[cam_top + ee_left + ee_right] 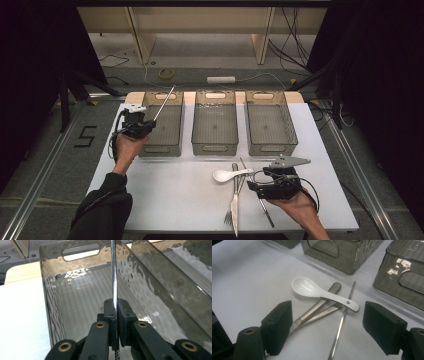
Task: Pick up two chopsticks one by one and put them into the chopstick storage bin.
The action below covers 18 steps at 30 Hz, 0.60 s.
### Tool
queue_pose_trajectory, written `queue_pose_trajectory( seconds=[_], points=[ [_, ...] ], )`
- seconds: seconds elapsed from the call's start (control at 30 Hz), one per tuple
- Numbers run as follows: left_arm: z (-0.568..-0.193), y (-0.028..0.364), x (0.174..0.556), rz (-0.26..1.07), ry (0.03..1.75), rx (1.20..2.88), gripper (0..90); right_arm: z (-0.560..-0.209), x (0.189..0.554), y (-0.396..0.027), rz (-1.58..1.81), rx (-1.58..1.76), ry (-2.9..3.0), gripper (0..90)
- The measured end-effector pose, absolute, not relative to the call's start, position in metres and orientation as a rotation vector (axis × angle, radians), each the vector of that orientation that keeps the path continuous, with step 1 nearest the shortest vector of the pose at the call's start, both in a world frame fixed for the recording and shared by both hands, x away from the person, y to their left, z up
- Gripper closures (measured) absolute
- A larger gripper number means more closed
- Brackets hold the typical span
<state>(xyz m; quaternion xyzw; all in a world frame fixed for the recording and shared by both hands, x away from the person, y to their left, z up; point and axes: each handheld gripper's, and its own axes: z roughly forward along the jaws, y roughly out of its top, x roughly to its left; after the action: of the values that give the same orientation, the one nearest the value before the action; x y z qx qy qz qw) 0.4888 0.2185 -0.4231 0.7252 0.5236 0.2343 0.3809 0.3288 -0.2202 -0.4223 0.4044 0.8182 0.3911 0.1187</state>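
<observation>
The left gripper [116,315] has its fingers clamped on a thin, stiff, slippery metal chopstick [114,272], best held near its end; the right gripper [328,327] has its fingers apart.

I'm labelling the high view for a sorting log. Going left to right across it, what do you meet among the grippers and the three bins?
left gripper holding a metal chopstick → left bin → middle bin → right bin → right gripper, open beside the cutlery.
</observation>
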Motion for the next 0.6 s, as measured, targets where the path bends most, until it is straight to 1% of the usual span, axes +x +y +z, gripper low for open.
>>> queue_pose_trajectory(
  seconds=[0.33, 0.37, 0.47, 0.6],
  points=[
    [-0.4319, 0.2243, 0.4920, 0.578, 1.392, 1.816, 84.3, -0.4218, 0.3286, -0.2201, 1.165, 1.178, 2.412, 25.2],
    [-0.4326, 0.2252, 0.4921, 0.574, 1.398, 1.801, 82.4, -0.4217, 0.3285, -0.2202, 1.166, 1.179, 2.410, 25.2],
    [-0.4308, 0.2268, 0.4913, 0.575, 1.407, 1.788, 69.7, -0.4215, 0.3286, -0.2213, 1.171, 1.181, 2.418, 25.2],
    [-0.4231, 0.2255, 0.4871, 0.553, 1.398, 1.788, 55.3, -0.4208, 0.3293, -0.2220, 1.153, 1.180, 2.419, 25.0]
  ],
)
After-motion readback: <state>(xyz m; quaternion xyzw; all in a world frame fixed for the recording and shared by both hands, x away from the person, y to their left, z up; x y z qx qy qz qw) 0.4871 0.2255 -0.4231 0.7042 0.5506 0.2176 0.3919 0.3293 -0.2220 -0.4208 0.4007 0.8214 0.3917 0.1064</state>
